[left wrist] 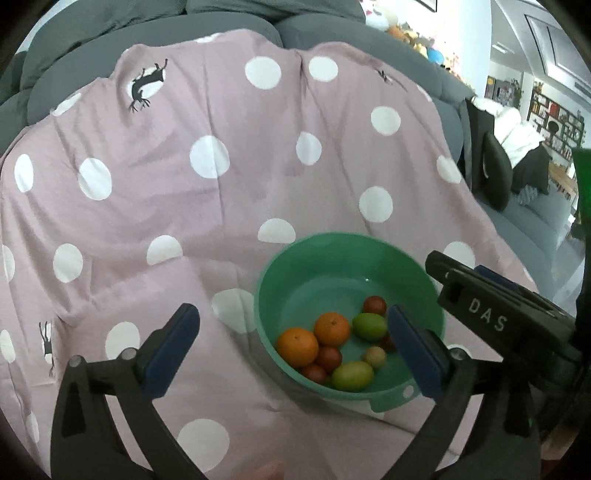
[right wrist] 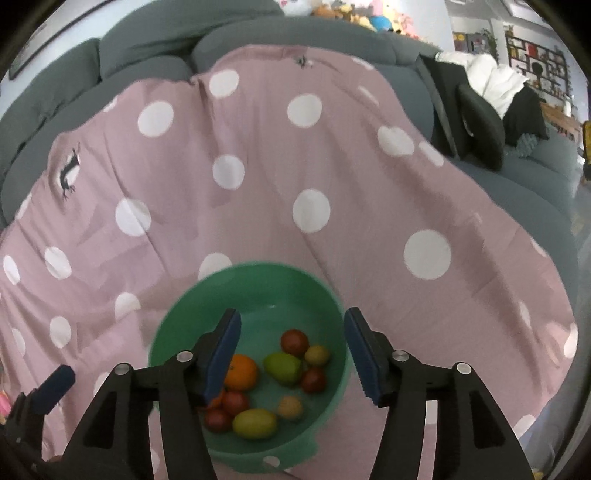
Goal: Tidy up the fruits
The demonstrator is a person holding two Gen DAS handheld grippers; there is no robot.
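A green bowl [left wrist: 280, 288] sits on a pink polka-dot cloth [left wrist: 184, 206] and holds several fruits: two oranges [left wrist: 297, 346], green mangoes [left wrist: 351, 376], dark red tomatoes [left wrist: 374, 305] and a small tan fruit [left wrist: 375, 357]. My left gripper [left wrist: 295, 347] is open and empty, with its right finger over the bowl's near right side. My right gripper [right wrist: 291, 354] is open and empty, hovering just above the same bowl [right wrist: 177, 332], with the fruits [right wrist: 282, 367] between its fingers. The right gripper's body also shows in the left wrist view [left wrist: 495, 314].
The cloth [right wrist: 295, 184] covers a grey sofa [left wrist: 332, 33]. Black and white cushions [right wrist: 491, 110] lie at the right end of the sofa. Shelves and stuffed toys stand far behind.
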